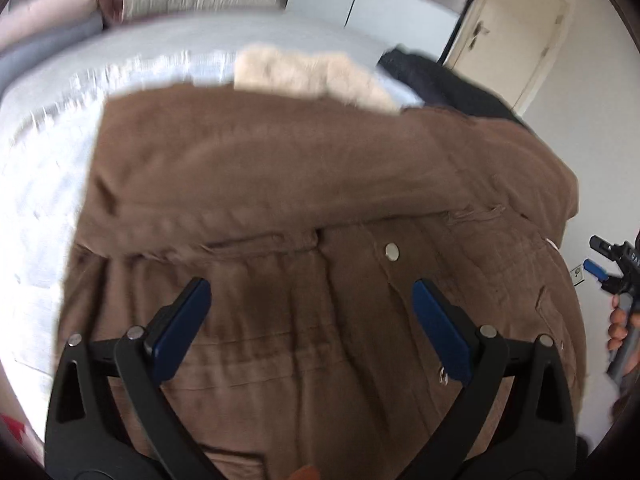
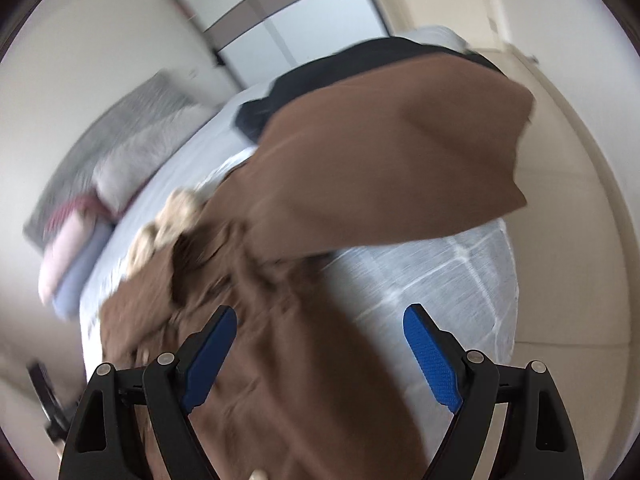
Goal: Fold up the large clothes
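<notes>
Both hand-held gripper (image 1: 312,292) jaws wide, prob. just above brown coat (image 1: 280,168).

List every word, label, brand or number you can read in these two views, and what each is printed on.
None can be read.
Right gripper: pale marks on its black body, cut off at the frame edge and too blurred.
Brown coat: no label or print shows.

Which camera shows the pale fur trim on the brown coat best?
The left wrist view: the fur trim lies as one broad band along the brown coat's far edge. The right wrist view shows only blurred, crumpled tufts beside bunched cloth.
</notes>
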